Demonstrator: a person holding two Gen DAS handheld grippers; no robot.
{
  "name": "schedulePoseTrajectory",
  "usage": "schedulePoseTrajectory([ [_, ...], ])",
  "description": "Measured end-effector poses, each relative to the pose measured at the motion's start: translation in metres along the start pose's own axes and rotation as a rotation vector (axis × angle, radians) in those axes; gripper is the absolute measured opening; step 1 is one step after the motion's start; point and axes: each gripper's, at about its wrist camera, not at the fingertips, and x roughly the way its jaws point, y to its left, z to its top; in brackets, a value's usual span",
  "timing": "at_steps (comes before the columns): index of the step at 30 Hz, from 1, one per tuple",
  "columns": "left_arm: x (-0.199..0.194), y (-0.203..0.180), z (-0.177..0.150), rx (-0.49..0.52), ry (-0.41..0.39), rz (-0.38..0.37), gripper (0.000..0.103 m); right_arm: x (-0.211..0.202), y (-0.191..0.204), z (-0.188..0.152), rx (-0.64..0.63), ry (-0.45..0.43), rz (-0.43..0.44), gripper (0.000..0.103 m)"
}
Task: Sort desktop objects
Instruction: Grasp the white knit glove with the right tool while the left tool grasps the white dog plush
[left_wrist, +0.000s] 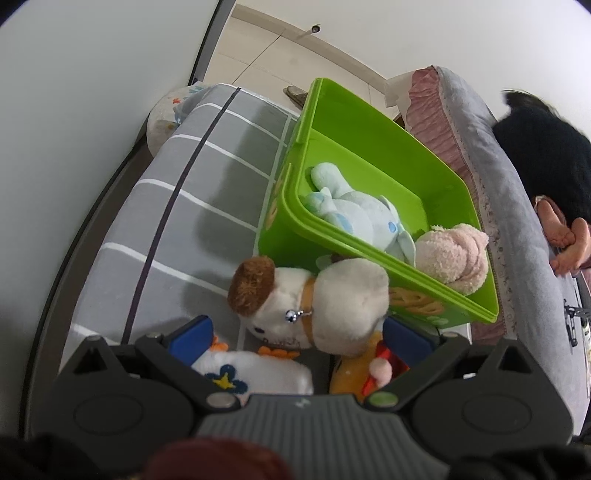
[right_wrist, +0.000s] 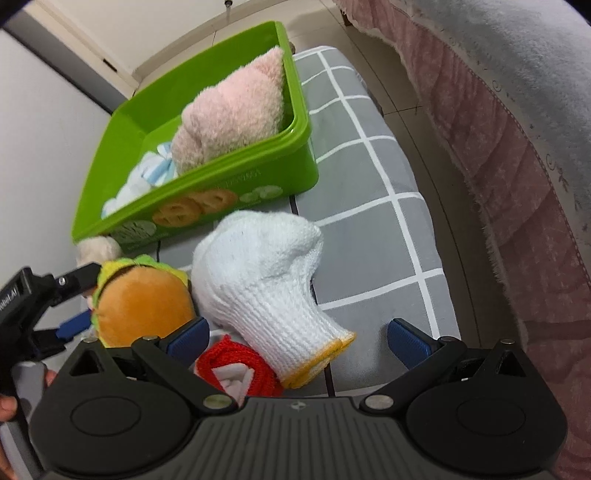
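Sorting stands partly done: the green bin (left_wrist: 373, 162), upper centre of the left view, holds a pale blue plush (left_wrist: 354, 210) and a pink plush (left_wrist: 454, 254), while a white dog plush (left_wrist: 314, 306), burger plush (right_wrist: 144, 302), white knitted glove (right_wrist: 266, 280) and red knitted item (right_wrist: 236, 369) lie outside on the grey checked cover (right_wrist: 373, 236). Left gripper (left_wrist: 299, 339) is spread wide, the dog just ahead between its fingers, ungripped. Right gripper (right_wrist: 299, 336) is likewise spread, straddling the glove's cuff at lower centre.

A grey cloth with white grid lines (right_wrist: 369, 229) covers the surface, a bed with a pink frilled skirt (right_wrist: 491, 122) stands beside it, beige floor tiles (left_wrist: 258, 48) lie beyond, and someone's bare feet (left_wrist: 569, 240) rest on the bed.
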Motion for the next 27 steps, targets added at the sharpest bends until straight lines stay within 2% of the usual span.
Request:
schedulePoseTrajectory([
  [15,0.010,0.000,-0.002,-0.013,-0.009,-0.039,0.083,0.014,0.017,0.001,-0.091,-0.034,-0.074,0.102],
  [18,0.009,0.000,-0.002,-0.010,-0.011,-0.039,0.081,0.015,0.021,0.001,-0.108,-0.050,-0.084,0.096],
  [21,0.008,0.000,-0.002,-0.007,-0.014,-0.039,0.080,0.014,0.025,0.002,-0.119,-0.063,-0.067,0.084],
  [23,0.008,0.000,-0.003,-0.005,-0.015,-0.038,0.079,0.013,0.026,0.002,-0.125,-0.066,-0.042,0.068],
  [27,0.008,0.000,-0.003,-0.005,-0.016,-0.037,0.079,0.010,0.028,0.002,-0.138,-0.068,-0.024,0.060],
])
